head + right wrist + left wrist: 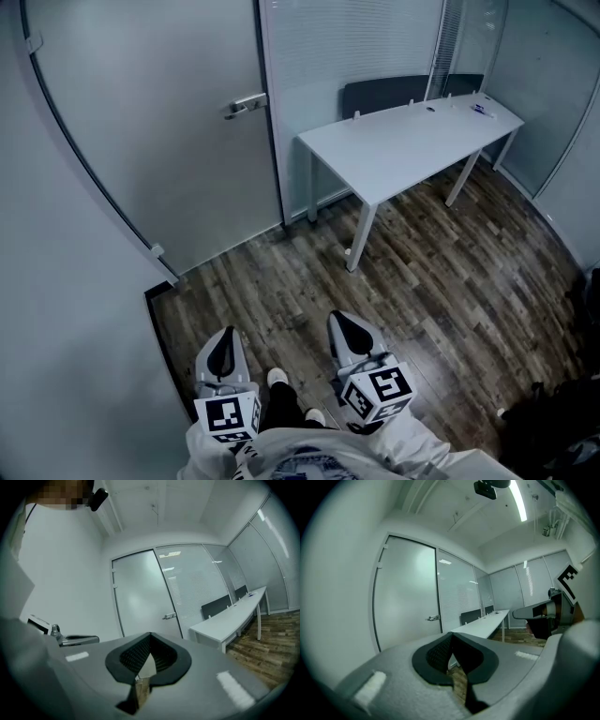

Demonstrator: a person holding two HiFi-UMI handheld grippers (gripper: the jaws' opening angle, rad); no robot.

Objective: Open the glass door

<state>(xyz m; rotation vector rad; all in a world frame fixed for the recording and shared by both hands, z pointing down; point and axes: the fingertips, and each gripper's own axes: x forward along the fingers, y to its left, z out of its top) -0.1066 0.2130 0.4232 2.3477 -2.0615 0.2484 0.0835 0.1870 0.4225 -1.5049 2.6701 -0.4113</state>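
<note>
The frosted glass door (159,122) stands closed at the upper left, with a metal lever handle (246,104) near its right edge. Both grippers hang low over the wooden floor, well short of the door. My left gripper (225,336) is shut and holds nothing; my right gripper (339,321) beside it also looks shut and empty. In the left gripper view the jaws of the left gripper (451,634) meet, and the door (408,597) and handle (433,618) lie ahead. In the right gripper view the right gripper (150,635) faces the door (140,597) and handle (169,616).
A long white table (403,141) stands right of the door against a glass partition (347,37), with a dark panel (412,91) behind it. A dark bag (562,412) lies at the lower right. The person's shoes (277,377) show between the grippers.
</note>
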